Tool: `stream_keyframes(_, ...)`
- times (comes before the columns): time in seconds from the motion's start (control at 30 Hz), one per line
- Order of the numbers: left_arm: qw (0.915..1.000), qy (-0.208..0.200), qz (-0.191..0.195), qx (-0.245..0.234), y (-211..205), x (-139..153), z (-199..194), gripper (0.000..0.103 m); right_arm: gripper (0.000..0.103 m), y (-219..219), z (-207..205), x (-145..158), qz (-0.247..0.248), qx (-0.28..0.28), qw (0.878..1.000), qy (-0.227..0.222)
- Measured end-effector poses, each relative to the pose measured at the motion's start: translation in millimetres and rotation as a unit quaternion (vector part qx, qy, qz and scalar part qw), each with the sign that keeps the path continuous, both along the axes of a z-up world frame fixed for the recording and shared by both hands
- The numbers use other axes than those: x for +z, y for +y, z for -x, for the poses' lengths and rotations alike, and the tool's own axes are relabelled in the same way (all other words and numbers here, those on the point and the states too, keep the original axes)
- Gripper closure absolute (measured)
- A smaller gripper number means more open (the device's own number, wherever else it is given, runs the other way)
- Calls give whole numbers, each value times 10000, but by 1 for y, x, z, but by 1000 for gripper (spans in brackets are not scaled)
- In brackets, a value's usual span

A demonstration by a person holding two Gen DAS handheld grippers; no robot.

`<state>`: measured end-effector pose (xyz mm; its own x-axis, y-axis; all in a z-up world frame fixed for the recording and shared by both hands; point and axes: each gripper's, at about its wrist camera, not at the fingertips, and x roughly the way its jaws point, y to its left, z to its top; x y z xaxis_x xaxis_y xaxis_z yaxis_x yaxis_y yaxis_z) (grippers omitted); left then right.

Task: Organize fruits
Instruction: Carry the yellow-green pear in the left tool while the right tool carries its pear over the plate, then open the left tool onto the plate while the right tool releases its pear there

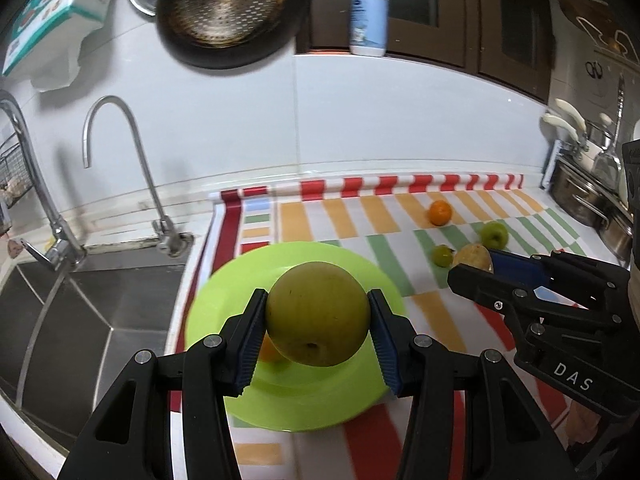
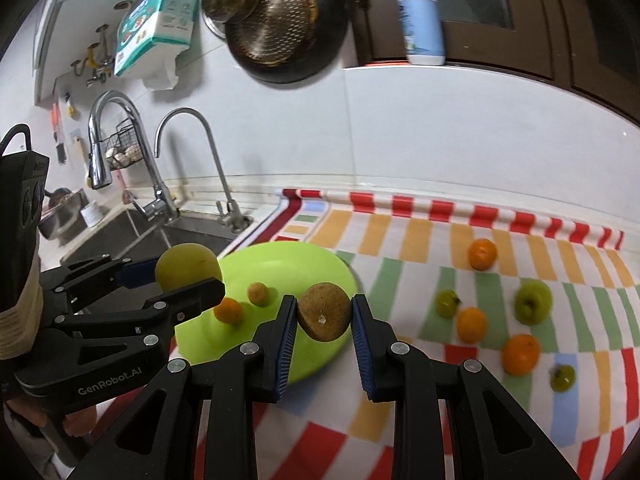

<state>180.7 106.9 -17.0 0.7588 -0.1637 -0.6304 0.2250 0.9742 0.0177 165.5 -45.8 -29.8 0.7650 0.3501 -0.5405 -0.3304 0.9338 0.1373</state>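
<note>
Two tongs, both loaded: left tongs [image 1: 317, 316] clamp a big yellow-green pear [image 1: 317, 314] at lower centre, held above the green plate [image 1: 328, 396]. Right tongs [image 2: 324, 314] pinch a brown russet fruit [image 2: 325, 311] over the plate's right rim; loose oranges [image 2: 483, 254] and green apples [image 2: 533, 301] sit right on the striped tabletop [image 2: 400, 240].

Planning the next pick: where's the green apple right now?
In the right wrist view, the green apple sits on the striped cloth at right, below the far orange, right of a small green fruit.
</note>
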Motion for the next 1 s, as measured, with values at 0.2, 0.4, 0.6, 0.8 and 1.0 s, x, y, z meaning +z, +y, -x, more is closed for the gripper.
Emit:
stream_keyframes(0.2,10000,42,-41,44,25,-5,-18,54,75,27,-22,-3,28,111,9999,28)
stream_keyframes(0.4,9998,180,-28,14,43,-19,-40,54,75,47,-44,-12,102,160,9997,142)
stream_keyframes(0.6,9992,390,-16,-12,55,-37,-62,54,75,64,-68,-26,234,197,9990,321)
stream_keyframes(0.8,9980,624,30,-122,59,-55,-78,54,75,74,-89,-45,338,198,9977,560)
stream_keyframes(1.0,9969,769,27,-192,60,-66,-88,54,75,79,-102,-58,399,188,9965,707)
